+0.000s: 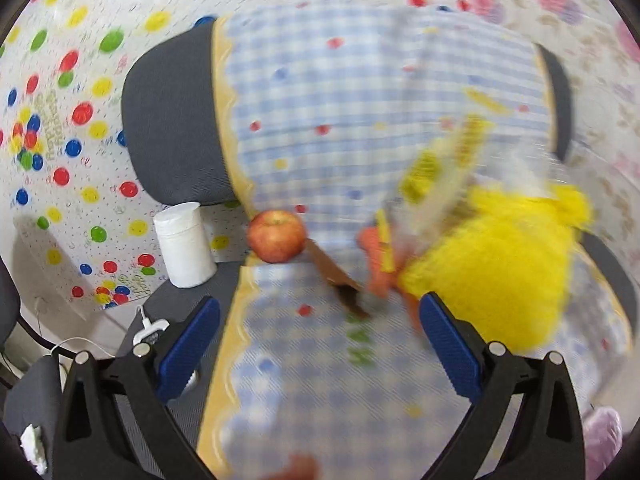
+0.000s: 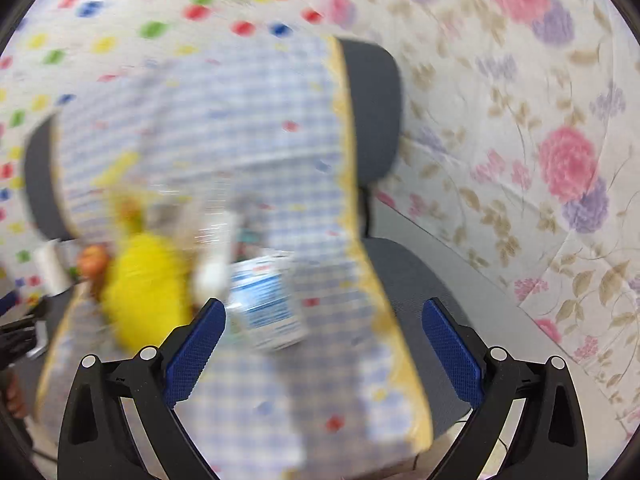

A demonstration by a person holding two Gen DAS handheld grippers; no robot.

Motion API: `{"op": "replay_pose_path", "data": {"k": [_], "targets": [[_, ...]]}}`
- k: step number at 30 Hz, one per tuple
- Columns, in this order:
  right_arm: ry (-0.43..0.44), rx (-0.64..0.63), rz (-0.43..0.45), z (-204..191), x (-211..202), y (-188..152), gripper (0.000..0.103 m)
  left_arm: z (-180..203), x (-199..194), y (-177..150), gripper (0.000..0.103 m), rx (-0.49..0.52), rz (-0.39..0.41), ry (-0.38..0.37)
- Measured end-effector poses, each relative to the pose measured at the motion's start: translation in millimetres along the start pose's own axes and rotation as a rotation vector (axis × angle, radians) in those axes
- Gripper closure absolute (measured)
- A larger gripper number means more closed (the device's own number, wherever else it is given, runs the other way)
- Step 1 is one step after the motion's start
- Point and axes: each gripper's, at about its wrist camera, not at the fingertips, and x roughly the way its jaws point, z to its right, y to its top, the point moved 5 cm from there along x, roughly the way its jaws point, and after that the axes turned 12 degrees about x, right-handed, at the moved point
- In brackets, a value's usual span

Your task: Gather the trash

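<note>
A grey chair is draped with a blue checked cloth (image 1: 320,128). On its seat lie a red apple (image 1: 276,235), a brown wrapper (image 1: 336,276), an orange scrap (image 1: 376,260) and a yellow plush toy (image 1: 492,272), all blurred. My left gripper (image 1: 320,344) is open over the seat, nothing between its fingers. In the right wrist view the yellow plush toy (image 2: 148,280) sits left of a blue-and-white carton (image 2: 268,304). My right gripper (image 2: 320,344) is open just in front of the carton, its left finger (image 2: 196,344) beside it.
A white plastic jar (image 1: 186,244) stands left of the chair by the dotted backdrop. A white cable and charger (image 1: 150,326) lie on the seat's left edge. A crumpled tissue (image 1: 34,446) is at lower left. A floral sheet (image 2: 520,160) hangs to the right.
</note>
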Motion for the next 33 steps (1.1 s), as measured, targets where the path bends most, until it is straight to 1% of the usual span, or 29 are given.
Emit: {"op": "replay_pose_path", "data": {"k": [1, 3, 5, 7, 8, 9, 11, 13, 16, 19, 22, 33], "targets": [[0.018, -0.011, 0.008, -10, -17, -5, 0.006, 7, -12, -1, 0.006, 0.009, 0.001, -0.023], [0.029, -0.036, 0.022, -21, -34, -11, 0.006, 15, -29, -4, 0.006, 0.014, 0.005, -0.06], [0.024, -0.053, 0.04, -26, -46, -15, 0.006, 21, -43, -7, 0.006, 0.022, 0.002, -0.076], [0.018, -0.062, 0.049, -28, -54, -18, 0.006, 22, -49, -9, 0.006, 0.033, 0.019, -0.089], [0.017, -0.062, 0.047, -28, -55, -20, 0.006, 20, -51, -10, 0.006, 0.039, 0.03, -0.074], [0.011, -0.065, 0.046, -27, -56, -20, 0.006, 19, -54, -10, 0.006, 0.045, 0.041, -0.044], [0.001, -0.069, 0.047, -27, -57, -22, 0.006, 16, -58, -11, 0.006, 0.044, 0.053, -0.025], [0.001, -0.069, 0.049, -26, -58, -24, 0.006, 13, -60, -11, 0.006, 0.034, 0.052, -0.036], [-0.002, -0.071, 0.052, -26, -59, -24, 0.006, 12, -63, -11, 0.006, 0.034, 0.044, -0.027], [-0.008, -0.071, 0.059, -25, -62, -26, 0.006, 11, -61, -12, 0.006, 0.027, 0.028, -0.037], [-0.014, -0.063, 0.057, -21, -62, -26, 0.006, 9, -63, -13, 0.006, 0.023, 0.032, -0.021], [-0.011, -0.053, 0.036, -20, -56, -30, 0.006, 7, -65, -13, 0.006, 0.021, 0.029, -0.011]]}}
